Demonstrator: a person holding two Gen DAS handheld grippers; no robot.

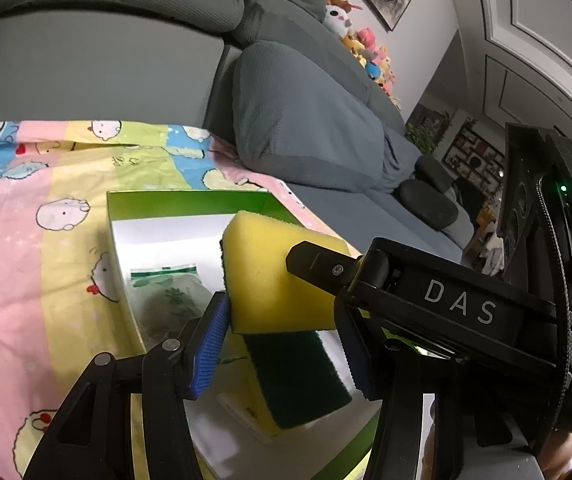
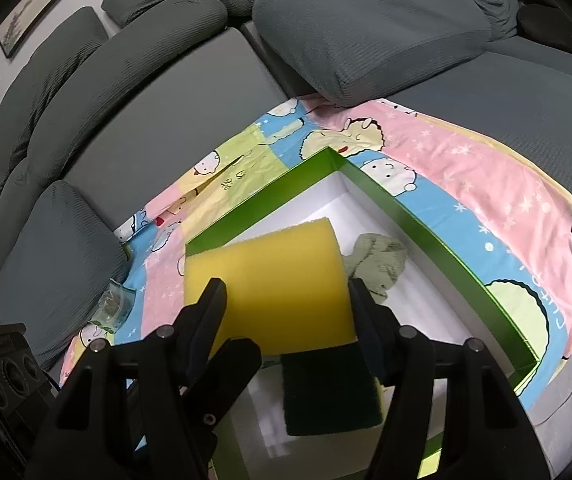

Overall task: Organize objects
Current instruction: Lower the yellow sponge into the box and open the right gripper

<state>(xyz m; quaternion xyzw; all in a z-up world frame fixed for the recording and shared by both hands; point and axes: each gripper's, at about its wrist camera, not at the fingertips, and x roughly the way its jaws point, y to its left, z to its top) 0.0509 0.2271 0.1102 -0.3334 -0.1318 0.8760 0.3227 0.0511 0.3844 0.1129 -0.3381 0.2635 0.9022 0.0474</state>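
A yellow sponge [image 2: 273,284] with a dark green scouring side is clamped between my right gripper's [image 2: 286,300] fingers, above the green-walled box [image 2: 426,232] with a white floor. In the left wrist view the same sponge [image 1: 273,280] sits between my left gripper's [image 1: 290,344] blue-padded fingers [image 1: 209,344], and the right gripper's black fingertip [image 1: 318,264] presses on it from the right. A second sponge [image 2: 326,392] lies in the box below, green side up. A green cloth [image 2: 378,264] and a sealed packet [image 1: 169,296] lie in the box.
The box stands on a pastel cartoon-print sheet [image 2: 486,168] spread over a grey sofa [image 2: 173,92] with loose cushions [image 2: 366,20]. A small clear packet [image 2: 111,308] lies on the sheet left of the box. Plush toys [image 1: 366,44] sit on the sofa back.
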